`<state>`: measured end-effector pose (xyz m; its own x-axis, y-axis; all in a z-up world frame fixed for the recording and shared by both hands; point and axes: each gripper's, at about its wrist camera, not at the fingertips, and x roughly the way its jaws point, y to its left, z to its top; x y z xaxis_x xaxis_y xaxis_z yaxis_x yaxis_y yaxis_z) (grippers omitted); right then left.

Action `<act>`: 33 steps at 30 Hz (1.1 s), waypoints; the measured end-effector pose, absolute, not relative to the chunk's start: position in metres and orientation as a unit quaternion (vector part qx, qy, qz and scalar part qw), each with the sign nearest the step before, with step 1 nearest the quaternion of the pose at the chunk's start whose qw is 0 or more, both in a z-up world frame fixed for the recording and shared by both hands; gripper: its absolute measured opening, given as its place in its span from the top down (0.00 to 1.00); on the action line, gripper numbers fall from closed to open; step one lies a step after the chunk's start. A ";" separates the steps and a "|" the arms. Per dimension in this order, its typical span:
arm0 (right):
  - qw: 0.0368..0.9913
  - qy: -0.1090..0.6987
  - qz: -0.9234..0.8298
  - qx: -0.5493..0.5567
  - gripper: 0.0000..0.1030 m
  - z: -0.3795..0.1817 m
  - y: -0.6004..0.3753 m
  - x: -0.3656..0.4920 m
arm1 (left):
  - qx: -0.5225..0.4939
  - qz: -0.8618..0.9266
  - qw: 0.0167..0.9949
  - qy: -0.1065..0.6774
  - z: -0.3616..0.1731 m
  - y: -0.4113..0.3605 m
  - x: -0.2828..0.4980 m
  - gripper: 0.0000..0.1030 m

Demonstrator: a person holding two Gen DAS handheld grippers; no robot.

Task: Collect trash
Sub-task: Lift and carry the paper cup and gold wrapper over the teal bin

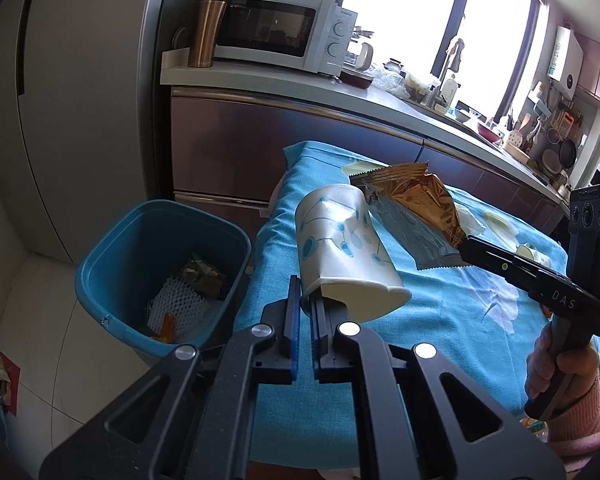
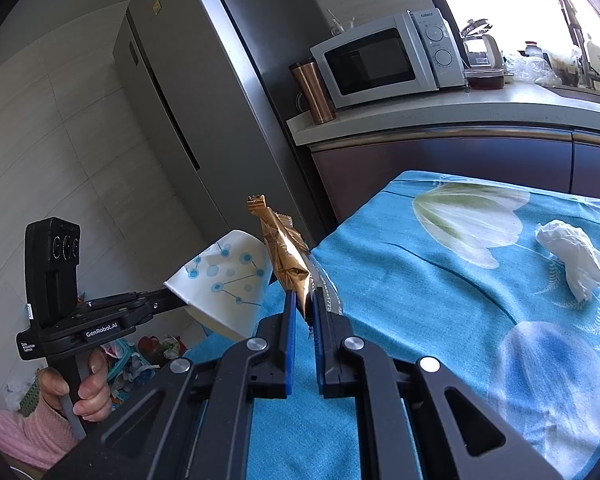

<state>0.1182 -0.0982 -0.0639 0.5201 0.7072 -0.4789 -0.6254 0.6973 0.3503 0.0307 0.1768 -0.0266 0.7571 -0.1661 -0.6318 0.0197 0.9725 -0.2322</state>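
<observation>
The left gripper [image 1: 305,300] is clamped narrowly on the rim of a white paper cup [image 1: 342,248] printed with blue dots, held tilted on its side in the air above the near edge of the surface [image 2: 440,280], which wears a turquoise floral cloth. The right gripper [image 2: 305,304] pinches one end of a gold foil wrapper [image 2: 286,252], lifted just beside the cup. A blue trash bin [image 1: 112,256] stands on the floor next to the surface, with white foam netting [image 1: 176,304] and crumpled scraps inside. A crumpled white tissue [image 2: 576,262] lies on the cloth, well apart from both grippers.
</observation>
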 end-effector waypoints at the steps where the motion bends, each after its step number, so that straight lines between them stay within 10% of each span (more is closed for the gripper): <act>1: 0.867 0.307 0.386 0.068 0.93 -0.064 -0.096 0.119 | -0.108 -0.047 0.932 0.344 -0.027 0.180 0.030 0.95; 33: 0.837 0.315 0.445 0.036 0.93 -0.057 -0.025 0.131 | -0.145 0.043 0.930 0.336 -0.031 0.251 0.021 0.95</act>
